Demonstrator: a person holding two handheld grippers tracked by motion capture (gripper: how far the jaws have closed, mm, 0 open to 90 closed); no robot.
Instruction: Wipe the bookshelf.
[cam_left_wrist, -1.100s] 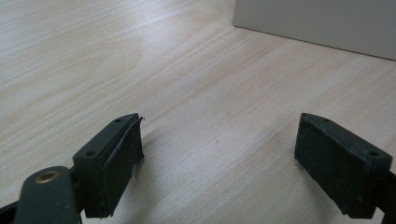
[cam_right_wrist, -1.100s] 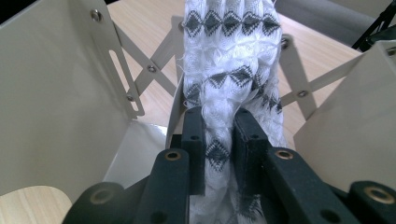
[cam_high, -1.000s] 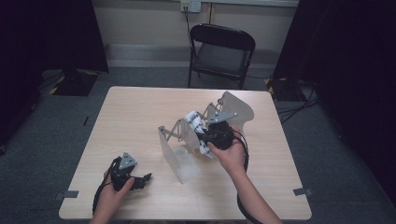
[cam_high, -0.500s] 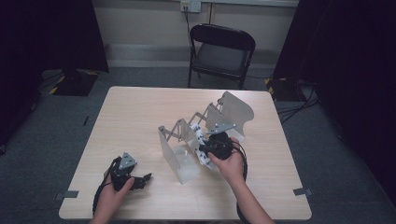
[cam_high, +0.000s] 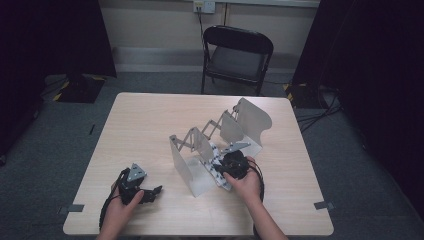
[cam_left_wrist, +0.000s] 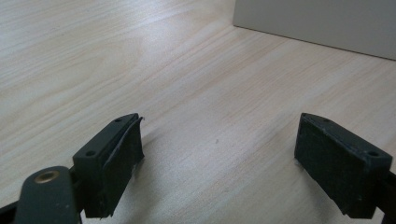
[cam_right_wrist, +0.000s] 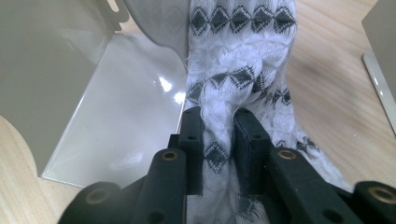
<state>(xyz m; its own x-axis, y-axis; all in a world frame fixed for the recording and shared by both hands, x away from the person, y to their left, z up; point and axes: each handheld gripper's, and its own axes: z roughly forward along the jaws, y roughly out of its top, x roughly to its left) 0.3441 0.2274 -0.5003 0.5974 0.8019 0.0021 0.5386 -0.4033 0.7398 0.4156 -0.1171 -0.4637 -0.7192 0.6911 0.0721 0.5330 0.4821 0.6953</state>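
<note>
Two grippers, one sock

Near left, the left gripper (cam_high: 150, 192) rests on the table (cam_high: 145, 125), jaws wide apart and empty. Right of it, the right gripper (cam_right_wrist: 218, 135) pinches the patterned sock (cam_right_wrist: 243, 70) beside the folding metal rack (cam_high: 200, 150); its jaws have just been easing apart.

Table (cam_high: 150, 125): pale wood-grain laminate, smooth, a soft sheen being shown. Expanding rack (cam_right_wrist: 116, 116): grey sheet metal, smooth, semi-gloss, highlights being reflected on its base. Sock (cam_right_wrist: 238, 79): white knitted cloth with dark diamond bands, fuzzy, matt. Right gripper (cam_right_wrist: 219, 140): black matt plastic, brass-coloured inserts being shown. Chair (cam_high: 237, 50): black, matt.
</note>
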